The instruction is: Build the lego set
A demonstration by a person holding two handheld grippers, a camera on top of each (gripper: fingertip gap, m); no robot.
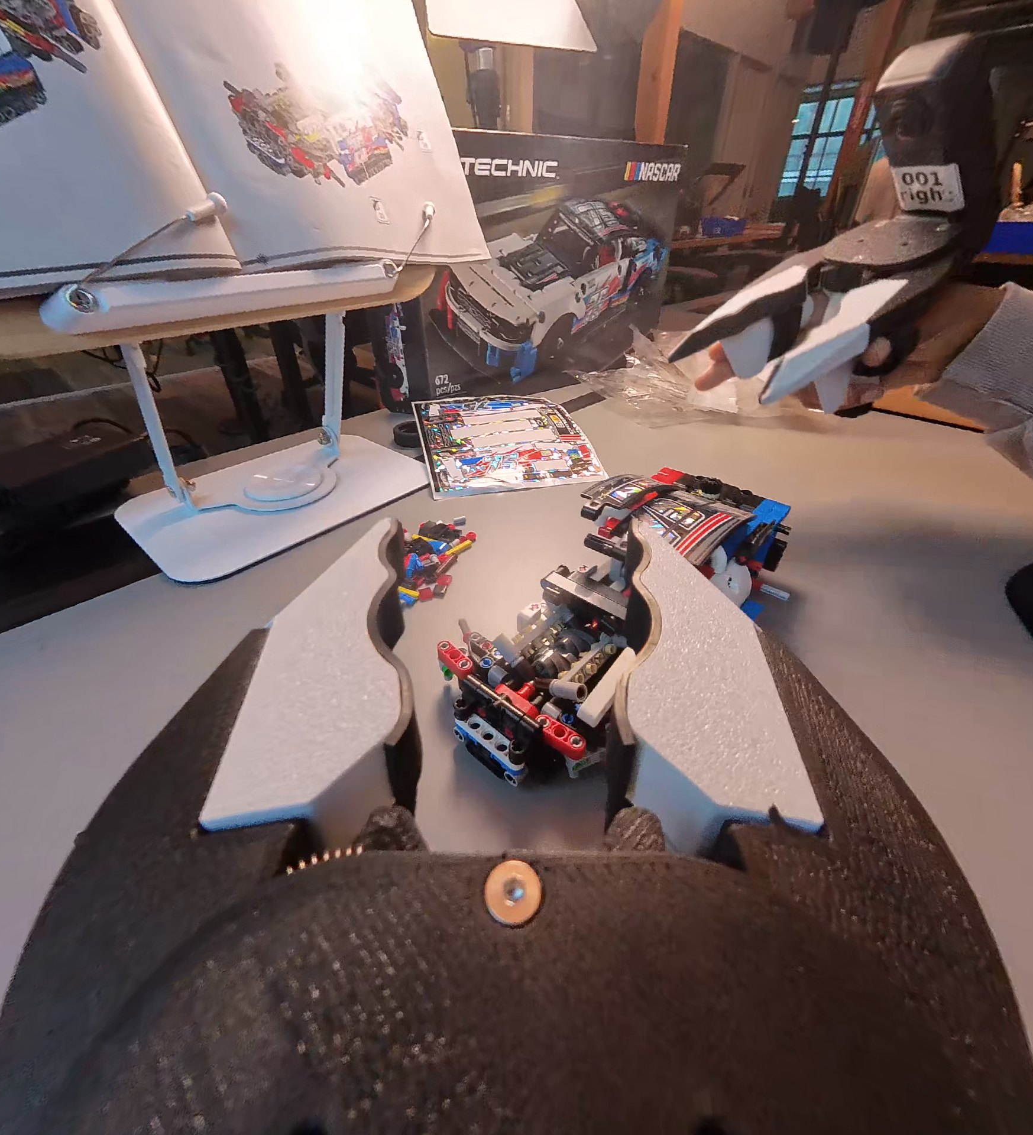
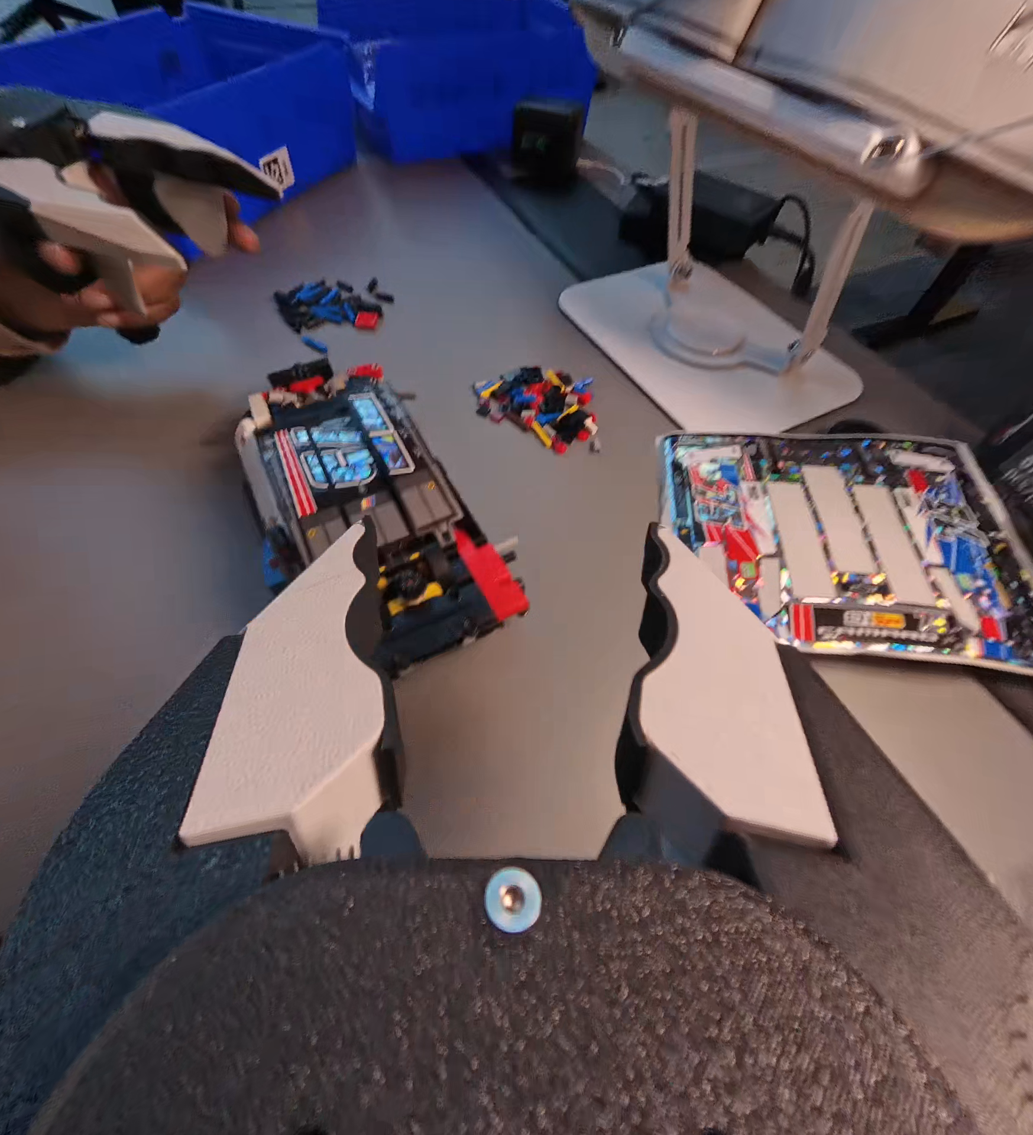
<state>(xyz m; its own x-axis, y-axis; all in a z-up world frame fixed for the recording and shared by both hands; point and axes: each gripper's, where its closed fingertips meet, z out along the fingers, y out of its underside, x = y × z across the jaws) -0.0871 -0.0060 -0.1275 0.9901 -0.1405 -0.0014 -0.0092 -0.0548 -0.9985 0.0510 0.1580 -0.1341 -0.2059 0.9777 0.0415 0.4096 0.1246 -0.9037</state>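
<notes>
Left gripper (image 1: 514, 614), right gripper (image 2: 507, 589): jaws wide, empty. Hazard: clumsy grab could break half-built car (image 2: 372, 510), scatter loose pieces (image 2: 538, 411).

The left gripper (image 1: 510, 534) has 2 broad pale grey fingers (image 1: 317, 688) with a pebbled top, each lined inside by a wavy black pad, set in a rough black woven-looking body with 1 silver screw (image 1: 512, 892) in a washer at its middle and a small coiled spring (image 1: 323, 857) showing at the left finger's root. The right gripper (image 2: 504, 534) is built the same, with pale grey fingers (image 2: 292, 706), black scalloped pads and 1 silver screw (image 2: 512, 900) in a grainy black shell. Seen from the left wrist view, it carries a black camera block with a white label (image 1: 925, 187), and the hand (image 1: 907, 362) gripping it comes out of a pale grey knitted sleeve (image 1: 1017, 362).
</notes>
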